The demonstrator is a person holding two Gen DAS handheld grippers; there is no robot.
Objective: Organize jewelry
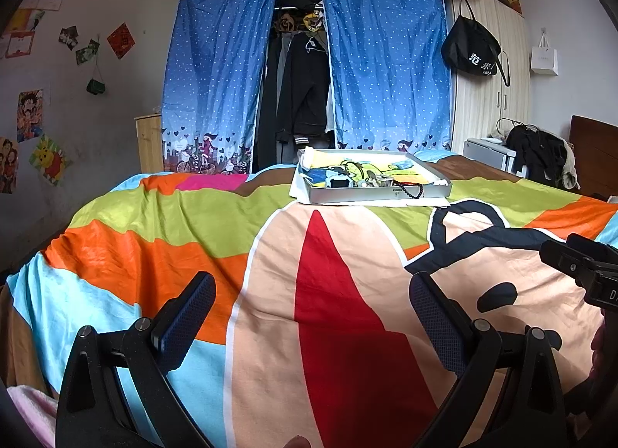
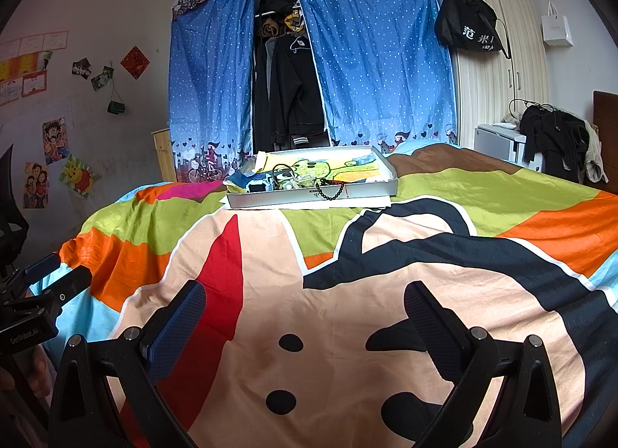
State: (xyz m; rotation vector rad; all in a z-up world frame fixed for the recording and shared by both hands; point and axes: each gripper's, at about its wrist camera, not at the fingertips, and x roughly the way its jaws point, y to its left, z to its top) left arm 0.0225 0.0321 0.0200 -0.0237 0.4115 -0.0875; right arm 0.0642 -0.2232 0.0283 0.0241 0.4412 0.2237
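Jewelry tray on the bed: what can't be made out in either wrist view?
- Small pieces heaped in the tray: too small and tangled in both views; only the dark bead string over its front wall reads.
- Tray's far interior: left wrist view, foreshortened.
- Right gripper: left wrist view, cut by the edge.

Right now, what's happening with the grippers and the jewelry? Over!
Left gripper open, empty. Right gripper open, empty. Jewelry in the tray across the bed; black beads hang over its front edge. Nothing in the way.

Colourful cartoon bedspread [image 2: 347,332], shallow white tray [image 2: 309,195] on paper sheets at far edge.
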